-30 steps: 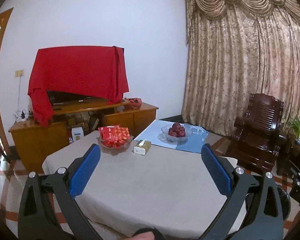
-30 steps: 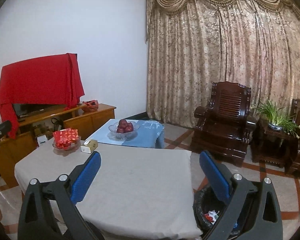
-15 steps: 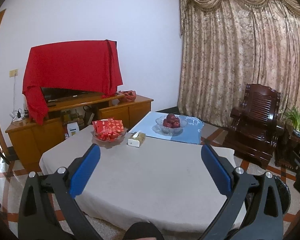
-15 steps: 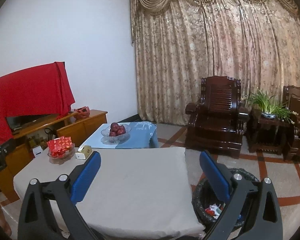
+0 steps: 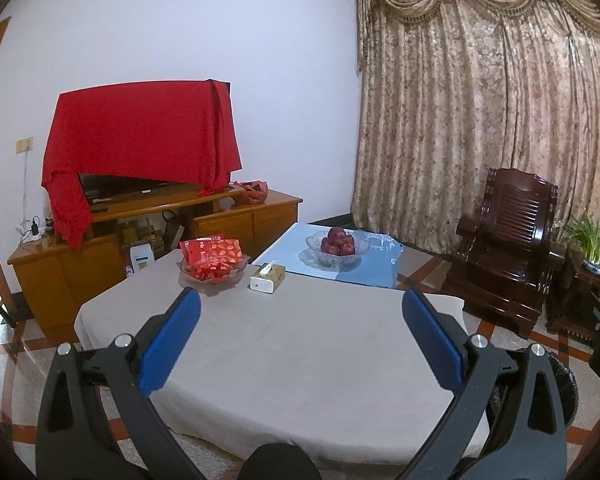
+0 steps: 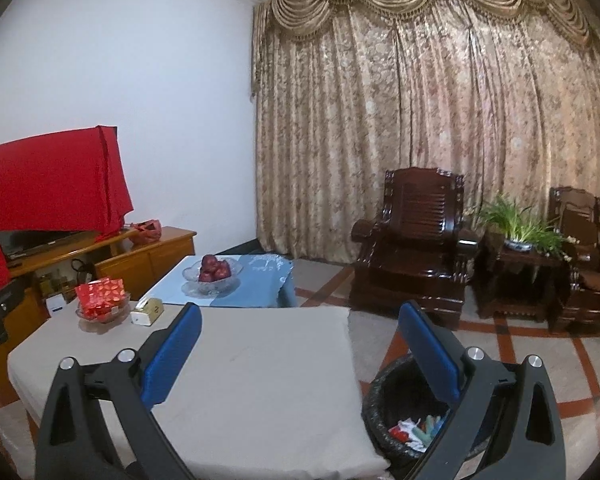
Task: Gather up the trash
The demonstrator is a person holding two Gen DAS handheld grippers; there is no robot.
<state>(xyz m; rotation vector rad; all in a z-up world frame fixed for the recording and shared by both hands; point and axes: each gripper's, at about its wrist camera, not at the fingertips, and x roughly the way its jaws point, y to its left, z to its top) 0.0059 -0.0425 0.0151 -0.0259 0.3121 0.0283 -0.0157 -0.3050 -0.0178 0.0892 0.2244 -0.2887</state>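
Observation:
A black-lined trash bin stands on the floor at the right of the grey-covered table; coloured wrappers lie inside it. In the left wrist view only the bin's edge shows behind the right finger. My left gripper is open above the table's near half, nothing between its blue pads. My right gripper is open too, its right finger over the bin, its left over the table. I see no loose trash on the tabletop.
At the table's far end sit a glass dish of red packets, a tissue box and, on a blue cloth, a bowl of apples. A wooden TV cabinet stands left, a dark wooden armchair and a plant right.
Both grippers have risen and pulled back from the table, so more floor and the bin show. The right view has swung rightwards. Both stay open and empty.

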